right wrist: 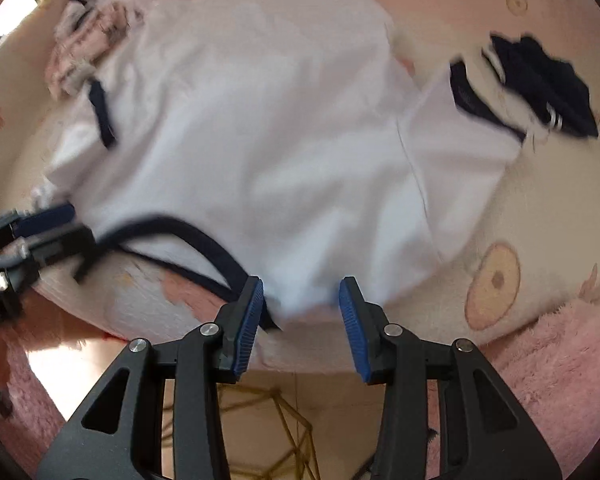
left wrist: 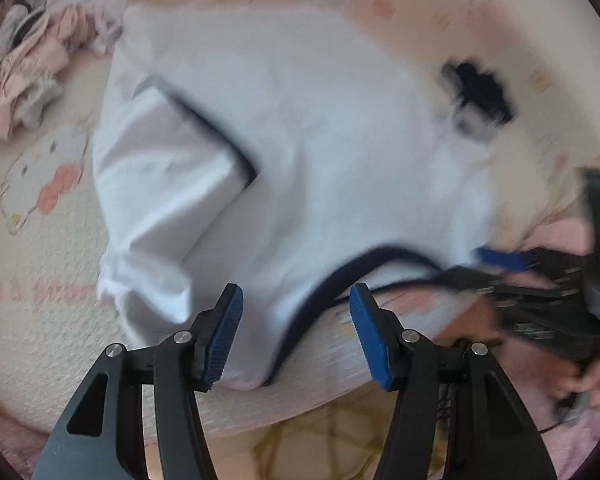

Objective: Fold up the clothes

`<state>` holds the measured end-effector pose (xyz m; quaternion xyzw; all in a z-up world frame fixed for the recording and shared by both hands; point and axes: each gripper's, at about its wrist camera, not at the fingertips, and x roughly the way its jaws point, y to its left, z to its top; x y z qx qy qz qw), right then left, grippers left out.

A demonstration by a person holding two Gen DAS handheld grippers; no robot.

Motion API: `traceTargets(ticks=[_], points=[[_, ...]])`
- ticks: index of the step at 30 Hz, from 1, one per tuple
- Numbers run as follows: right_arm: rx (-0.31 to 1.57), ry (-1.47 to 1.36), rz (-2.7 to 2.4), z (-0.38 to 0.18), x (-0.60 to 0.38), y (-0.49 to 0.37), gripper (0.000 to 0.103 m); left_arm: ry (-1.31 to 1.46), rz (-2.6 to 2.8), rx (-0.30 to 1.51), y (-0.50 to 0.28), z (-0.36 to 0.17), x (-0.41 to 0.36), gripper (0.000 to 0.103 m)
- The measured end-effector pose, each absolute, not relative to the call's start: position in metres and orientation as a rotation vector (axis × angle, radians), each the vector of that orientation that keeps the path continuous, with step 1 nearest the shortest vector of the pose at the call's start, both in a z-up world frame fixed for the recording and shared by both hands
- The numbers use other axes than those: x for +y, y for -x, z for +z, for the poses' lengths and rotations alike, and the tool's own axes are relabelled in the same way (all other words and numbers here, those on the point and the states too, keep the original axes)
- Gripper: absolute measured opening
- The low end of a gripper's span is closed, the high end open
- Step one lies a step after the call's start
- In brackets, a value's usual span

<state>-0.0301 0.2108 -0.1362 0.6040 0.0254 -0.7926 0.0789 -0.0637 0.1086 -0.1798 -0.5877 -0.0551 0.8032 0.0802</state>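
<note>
Both fingers stand wide, gripping nothing — white T-shirt (right wrist: 260, 120) collar between left gripper (left wrist: 296, 312) fingers, shoulder edge between right gripper (right wrist: 300, 304) fingers.

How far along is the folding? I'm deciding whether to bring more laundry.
Early. Done: the white shirt is spread on the patterned cover, one sleeve already turned in. In hand: both the left gripper and right gripper stand open at the navy collar edge, gripping nothing. Left: the other sleeve, the body folds, and the crumpled pile.

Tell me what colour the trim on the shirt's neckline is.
Dark navy trim on a white shirt; it shows best in the right wrist view.
</note>
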Motion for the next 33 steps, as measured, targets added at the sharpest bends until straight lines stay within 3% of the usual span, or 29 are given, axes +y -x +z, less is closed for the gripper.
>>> traceTargets(ticks=[5,12,14,17,22,26,27,29,33], points=[[0.057,-1.857,-2.313,-0.137,0.223,0.024,0.049,1.759,2.381,-0.154,0.051,-0.169,0.103,0.056],[-0.362,-1.65,-2.645,-0.092,0.291,0.05,0.049,1.63,2.504,-0.377,0.061,-0.157,0.073,0.056],[-0.515,-1.623,-2.726,-0.085,0.327,0.054,0.049,1.642,2.505,-0.35,0.064,-0.161,0.08,0.056],[-0.721,-1.649,-2.765,-0.09,0.358,0.077,0.059,1.646,2.51,-0.305,0.072,-0.165,0.093,0.056],[-0.71,-1.787,-2.61,-0.121,0.355,0.095,0.058,1.657,2.533,-0.353,0.083,-0.169,0.089,0.056],[-0.702,-1.829,-2.618,-0.144,0.348,0.092,0.06,1.659,2.544,-0.499,0.089,-0.175,0.077,0.056],[-0.667,-1.818,-2.637,-0.143,0.343,0.093,0.049,1.657,2.549,-0.54,0.089,-0.177,0.075,0.056],[-0.612,-1.76,-2.634,-0.137,0.334,0.096,0.015,1.649,2.557,-0.59,0.084,-0.174,0.065,0.056],[-0.526,-1.558,-2.609,-0.112,0.309,0.097,0.011,1.577,2.552,-0.579,0.072,-0.153,0.055,0.056]])
